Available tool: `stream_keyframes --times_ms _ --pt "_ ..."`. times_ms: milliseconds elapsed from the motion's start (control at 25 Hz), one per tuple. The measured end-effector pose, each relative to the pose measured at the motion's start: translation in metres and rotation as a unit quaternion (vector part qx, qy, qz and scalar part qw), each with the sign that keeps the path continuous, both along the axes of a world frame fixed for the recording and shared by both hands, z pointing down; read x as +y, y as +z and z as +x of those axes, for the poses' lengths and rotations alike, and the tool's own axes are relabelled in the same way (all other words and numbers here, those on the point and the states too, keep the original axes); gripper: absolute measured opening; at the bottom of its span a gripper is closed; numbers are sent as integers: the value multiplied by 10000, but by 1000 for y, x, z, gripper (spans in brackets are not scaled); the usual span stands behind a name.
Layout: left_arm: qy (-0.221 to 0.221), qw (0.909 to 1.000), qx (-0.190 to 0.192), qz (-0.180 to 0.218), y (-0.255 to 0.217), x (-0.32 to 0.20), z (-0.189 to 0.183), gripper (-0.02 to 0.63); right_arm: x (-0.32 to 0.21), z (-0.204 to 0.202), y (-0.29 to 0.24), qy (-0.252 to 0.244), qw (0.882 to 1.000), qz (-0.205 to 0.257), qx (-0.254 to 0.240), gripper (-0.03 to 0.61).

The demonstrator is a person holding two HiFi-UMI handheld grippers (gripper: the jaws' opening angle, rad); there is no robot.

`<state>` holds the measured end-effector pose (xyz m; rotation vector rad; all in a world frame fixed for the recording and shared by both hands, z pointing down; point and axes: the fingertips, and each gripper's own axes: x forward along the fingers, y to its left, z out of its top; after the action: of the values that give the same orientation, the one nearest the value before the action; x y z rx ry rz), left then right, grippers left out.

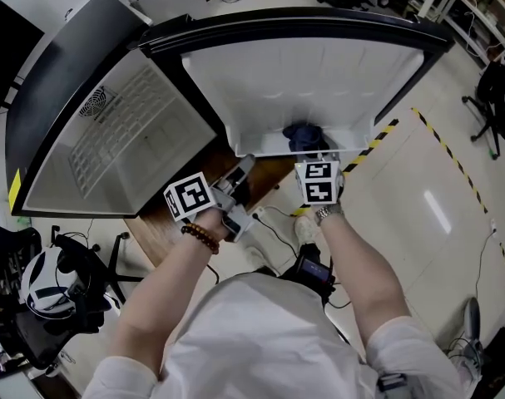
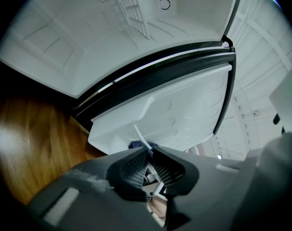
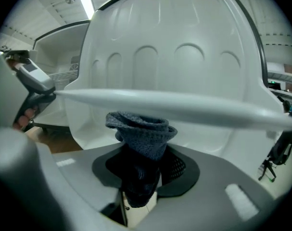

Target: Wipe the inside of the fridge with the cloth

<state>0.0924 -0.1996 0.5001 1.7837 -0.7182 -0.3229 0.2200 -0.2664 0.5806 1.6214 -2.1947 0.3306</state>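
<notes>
Right gripper [image 3: 146, 160]: jaws clamp the dark cloth [image 3: 143, 129], bunched up at 12 o'clock.
Left gripper [image 2: 150, 160]: jaws closed on white door rail [image 3: 184, 106], 9 o'clock of cloth.

Cloth [image 3: 143, 129] in right hand-held gripper [image 3: 141, 170]: coarse grey-blue knit. Fridge liner [image 3: 184, 57] ahead, rail [image 3: 184, 105] in left hand-held gripper [image 2: 150, 170]: smooth glossy white plastic.
</notes>
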Motion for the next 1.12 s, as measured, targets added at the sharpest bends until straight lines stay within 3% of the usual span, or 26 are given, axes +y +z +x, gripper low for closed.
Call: stream_keyframes --times_ms 760,1120 --pt "7 9995 317 79 -9 0 5 35 6 93 0 1267 9916 -207 139 140" --pt "-72 10000 60 -22 0 0 -2 35 9 99 -1 1543 9876 -281 -123 138"
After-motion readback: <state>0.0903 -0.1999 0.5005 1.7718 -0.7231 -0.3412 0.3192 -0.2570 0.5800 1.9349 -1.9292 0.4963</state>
